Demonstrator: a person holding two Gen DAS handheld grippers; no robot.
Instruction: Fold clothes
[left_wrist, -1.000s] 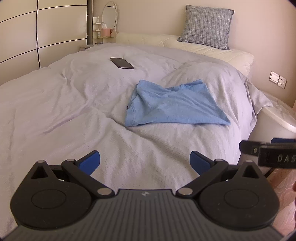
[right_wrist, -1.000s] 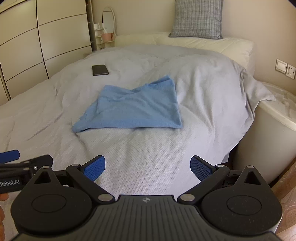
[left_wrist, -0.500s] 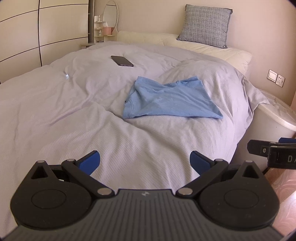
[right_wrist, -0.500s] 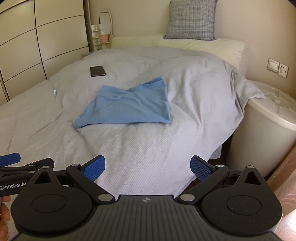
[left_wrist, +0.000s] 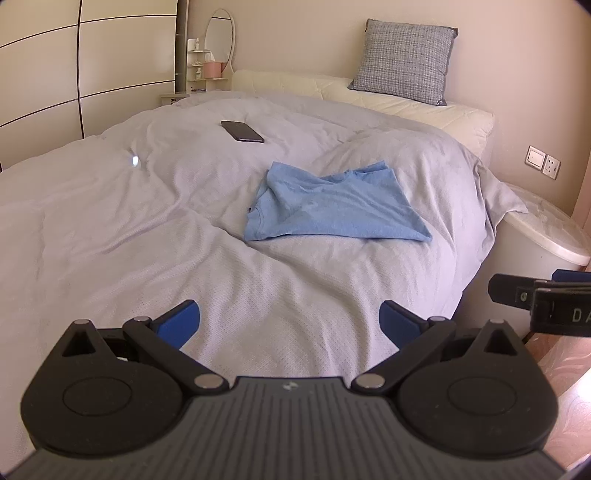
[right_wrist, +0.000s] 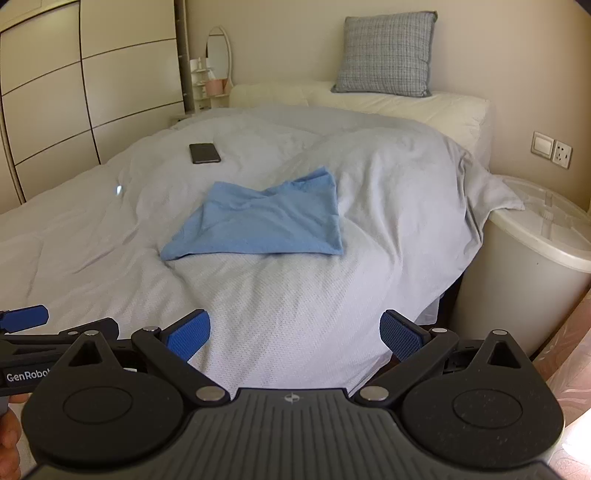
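Pale grey bedding covers a wide bed that fills the middle of both views, rumpled into soft ridges and draping over the bed's right edge. At the upper right of the frame a grey checked cushion leans against the beige wall above a cream pillow. Cream wardrobe panels fill the upper left, with an oval mirror on a small shelf beside them. A dark phone lies flat on the bedding above centre. A round white bedside unit stands at the right edge, below a wall switch and socket.

In the lower part of the left wrist view, the left gripper has its jaws spread wide, with only bedding showing between the blue pads; it holds nothing and touches nothing. The right gripper is likewise spread wide and empty, low in its own view. Each tool also shows at the other view's edge, though too partially to read much.

A blue shirt lies in the centre of the frame, well apart from both grippers, on the bed's right half below the phone. It looks roughly folded into a loose trapezoid, with a ribbed hem or collar at its left edge, shallow wrinkles across the top and a bunched, uneven far edge.
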